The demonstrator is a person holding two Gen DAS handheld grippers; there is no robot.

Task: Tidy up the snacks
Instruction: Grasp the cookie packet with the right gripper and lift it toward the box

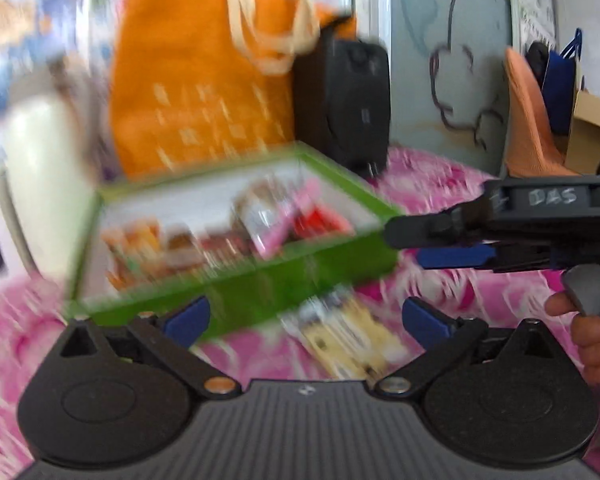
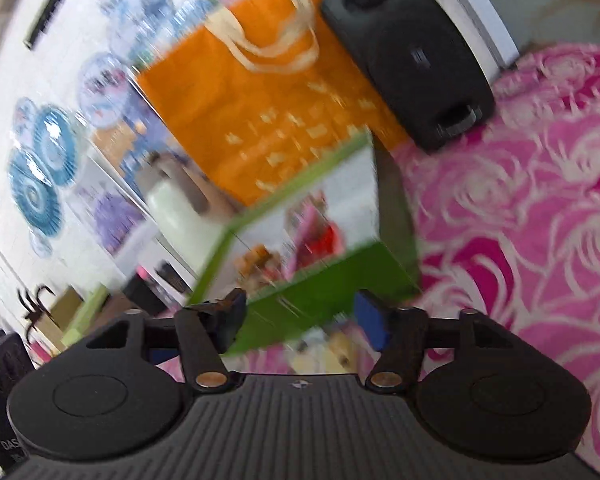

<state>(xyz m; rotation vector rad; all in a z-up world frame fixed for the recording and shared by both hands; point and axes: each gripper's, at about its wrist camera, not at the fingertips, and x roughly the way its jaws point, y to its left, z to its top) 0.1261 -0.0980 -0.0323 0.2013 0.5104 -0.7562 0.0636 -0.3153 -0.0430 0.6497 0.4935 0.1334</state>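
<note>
Snack pack [image 1: 342,336] lies just ahead between wide-open, empty left fingers [image 1: 306,318], long axis angled toward box [image 1: 236,280]; right fingers [image 2: 300,320] open too.

Bright, even daylight in both wrist views; source cannot be told, no hard shadows. Strong motion blur — the green box [image 1: 236,280] and the snack packets [image 1: 268,220] inside it smear into streaks, print unreadable. Orange bag [image 1: 204,80] lettering also streaked. The near gripper bodies stay sharp in both views. Pink floral cloth [image 2: 520,220] blurred, more so toward the rim. Fisheye bending at the edges — wall lines curve, dark vignette in the corners. Mild glare on the white bottle [image 1: 40,168], washed out.
</note>
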